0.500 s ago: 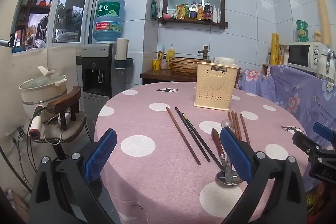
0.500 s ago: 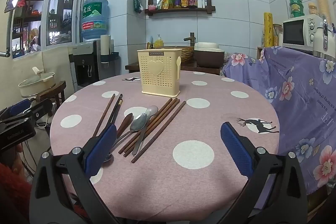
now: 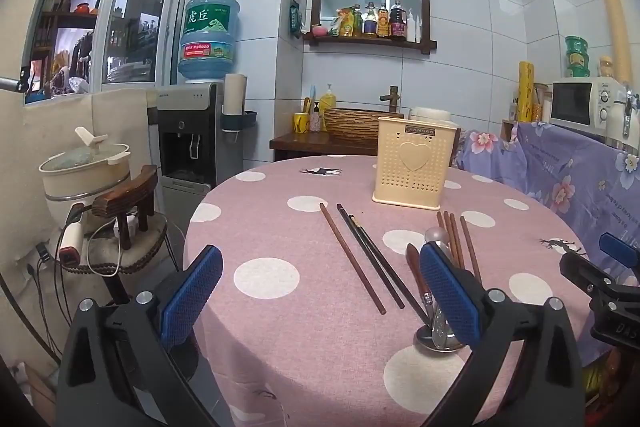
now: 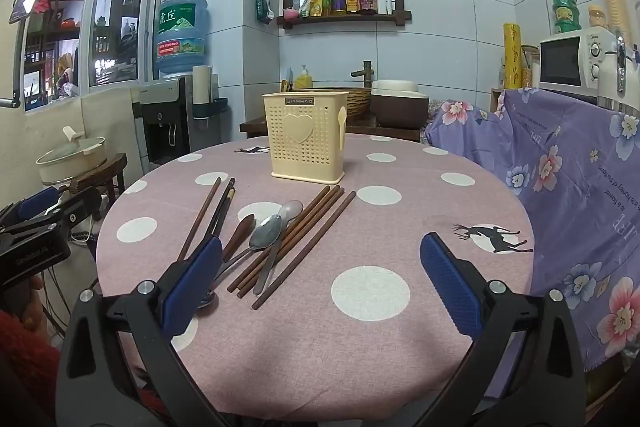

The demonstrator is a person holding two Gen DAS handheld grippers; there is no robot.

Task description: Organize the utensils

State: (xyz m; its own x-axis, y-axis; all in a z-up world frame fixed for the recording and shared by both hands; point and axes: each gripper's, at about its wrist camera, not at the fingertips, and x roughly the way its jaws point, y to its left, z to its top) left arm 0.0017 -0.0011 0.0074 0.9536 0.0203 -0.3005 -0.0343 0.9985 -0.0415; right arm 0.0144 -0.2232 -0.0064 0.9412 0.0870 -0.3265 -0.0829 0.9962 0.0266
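A cream perforated utensil holder [image 3: 414, 163] [image 4: 307, 137] stands upright at the far side of the round pink polka-dot table [image 3: 280, 327] [image 4: 400, 327]. In front of it lie loose brown chopsticks [image 3: 352, 259] [image 4: 304, 239], dark chopsticks [image 3: 372, 259] [image 4: 222, 203], metal spoons [image 3: 438, 335] [image 4: 266, 231] and a wooden spoon [image 3: 416, 271] [image 4: 240, 231]. My left gripper [image 3: 320, 297] is open and empty above the near left table edge. My right gripper [image 4: 320, 285] is open and empty above the near edge, right of the utensils.
A water dispenser [image 3: 192, 135], a stool with a pot [image 3: 86, 171] and cables stand left of the table. A purple floral cloth [image 4: 560, 187] covers furniture at the right, with a microwave [image 4: 576, 59] behind. A wooden sideboard [image 3: 320, 143] stands behind the table.
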